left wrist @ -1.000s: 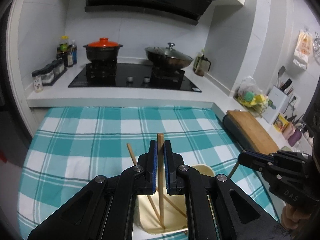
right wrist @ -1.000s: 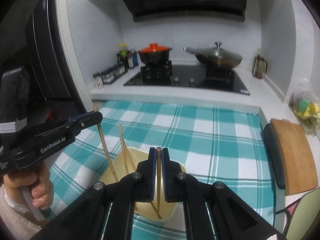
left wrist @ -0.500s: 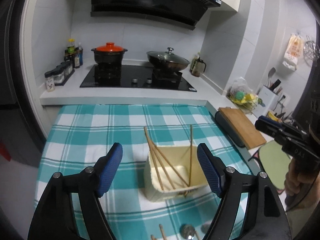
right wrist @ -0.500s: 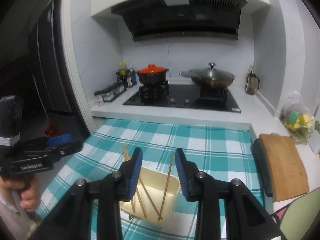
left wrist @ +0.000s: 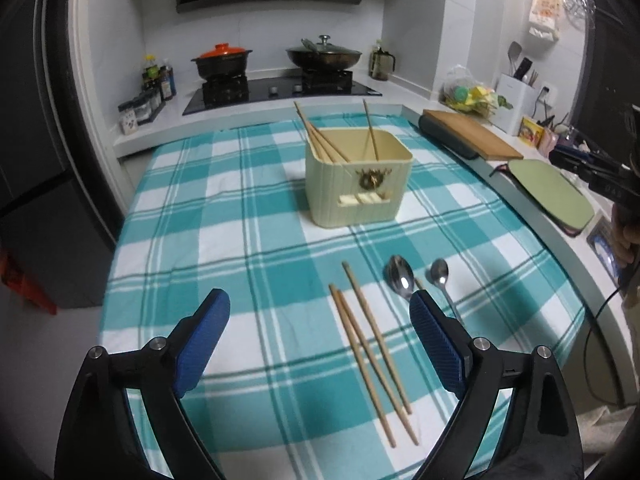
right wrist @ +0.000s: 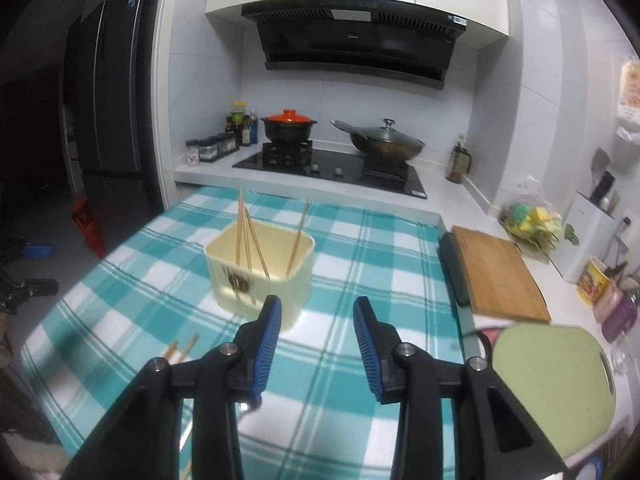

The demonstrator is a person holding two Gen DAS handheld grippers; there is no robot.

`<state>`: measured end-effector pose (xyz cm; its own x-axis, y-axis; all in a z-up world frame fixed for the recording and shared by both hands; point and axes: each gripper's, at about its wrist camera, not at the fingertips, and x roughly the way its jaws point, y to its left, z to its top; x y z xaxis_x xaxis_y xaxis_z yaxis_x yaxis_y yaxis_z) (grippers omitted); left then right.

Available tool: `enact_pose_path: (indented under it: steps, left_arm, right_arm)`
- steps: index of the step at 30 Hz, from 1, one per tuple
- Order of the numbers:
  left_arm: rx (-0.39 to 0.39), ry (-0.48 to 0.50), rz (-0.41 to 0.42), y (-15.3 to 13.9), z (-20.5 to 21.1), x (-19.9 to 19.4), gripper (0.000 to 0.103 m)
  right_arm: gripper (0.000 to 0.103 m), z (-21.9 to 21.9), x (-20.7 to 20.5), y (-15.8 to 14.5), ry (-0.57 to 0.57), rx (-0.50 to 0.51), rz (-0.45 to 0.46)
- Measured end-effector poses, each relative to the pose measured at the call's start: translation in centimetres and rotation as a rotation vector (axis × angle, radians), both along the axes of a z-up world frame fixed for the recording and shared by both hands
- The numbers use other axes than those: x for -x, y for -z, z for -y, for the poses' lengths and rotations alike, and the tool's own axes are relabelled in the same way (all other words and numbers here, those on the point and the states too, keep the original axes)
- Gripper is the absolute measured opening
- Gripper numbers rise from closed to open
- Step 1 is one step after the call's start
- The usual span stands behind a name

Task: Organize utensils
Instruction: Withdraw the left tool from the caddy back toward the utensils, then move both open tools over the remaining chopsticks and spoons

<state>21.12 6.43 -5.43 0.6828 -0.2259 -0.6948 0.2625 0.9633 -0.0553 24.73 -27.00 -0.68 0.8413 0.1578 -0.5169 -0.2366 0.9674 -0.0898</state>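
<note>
Checked cloth (left wrist: 208,200): loose chopsticks (left wrist: 372,354), spoons (left wrist: 400,276).

A cream utensil holder (left wrist: 358,184) stands upright holding leaning chopsticks (left wrist: 320,136); three more chopsticks (left wrist: 372,352) (wooden) and two spoons (left wrist: 400,276) lie nearer.

A matt woven checked cloth (left wrist: 256,240) is spread on the table. Wooden chopsticks (left wrist: 372,356) and glossy metal spoons (left wrist: 400,276) are laid there. The ribbed cream holder (left wrist: 356,184) looks plastic, as do the tools' blue ridged pads (right wrist: 268,340).
</note>
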Motion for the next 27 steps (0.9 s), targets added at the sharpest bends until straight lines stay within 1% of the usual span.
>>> enact_pose_path:
  steps: [4, 5, 8, 10, 13, 15, 18, 20, 24, 27]
  left_arm:
    - [0.068, -0.007, -0.013, 4.0, 1.6, 2.4, 0.092]
    - [0.073, -0.018, -0.01, 4.8, 2.0, 2.8, 0.092]
    - [0.066, -0.044, 0.003, 6.8, 3.1, 3.9, 0.092]
    - [0.056, -0.074, 0.026, 7.8, 3.3, 4.7, 0.092]
    - [0.05, -0.109, 0.057, 8.8, 3.4, 5.7, 0.092]
    - [0.053, -0.124, 0.065, 9.2, 3.4, 6.2, 0.092]
    - [0.09, -0.136, 0.058, 9.7, 3.3, 6.7, 0.092]
    - [0.101, -0.136, 0.056, 9.8, 3.4, 7.0, 0.092]
    - [0.069, -0.128, 0.083, 9.6, 4.1, 7.6, 0.092]
    - [0.062, -0.125, 0.093, 9.5, 4.2, 8.0, 0.092]
  right_arm:
    - [0.044, -0.1, 3.8, 4.8, 0.056, 0.003, -0.005]
    - [0.044, -0.2, 4.7, 5.9, 0.067, 0.0, -0.005]
    - [0.044, -1.3, 7.3, 9.6, 0.112, 0.004, -0.003]
    - [0.044, -2.0, 8.8, 12.0, 0.128, -0.023, -0.021]
    - [0.044, -3.1, 10.4, 14.8, 0.131, -0.063, -0.039]
    - [0.044, -4.0, 11.3, 16.2, 0.135, -0.061, -0.039]
    - [0.044, -5.0, 12.0, 17.5, 0.124, -0.073, -0.051]
    - [0.044, -5.9, 12.4, 17.8, 0.107, -0.052, -0.037]
    - [0.044, -7.2, 13.1, 17.2, 0.08, -0.028, 0.017]
    - [0.044, -7.7, 13.2, 17.2, 0.072, -0.029, 0.023]
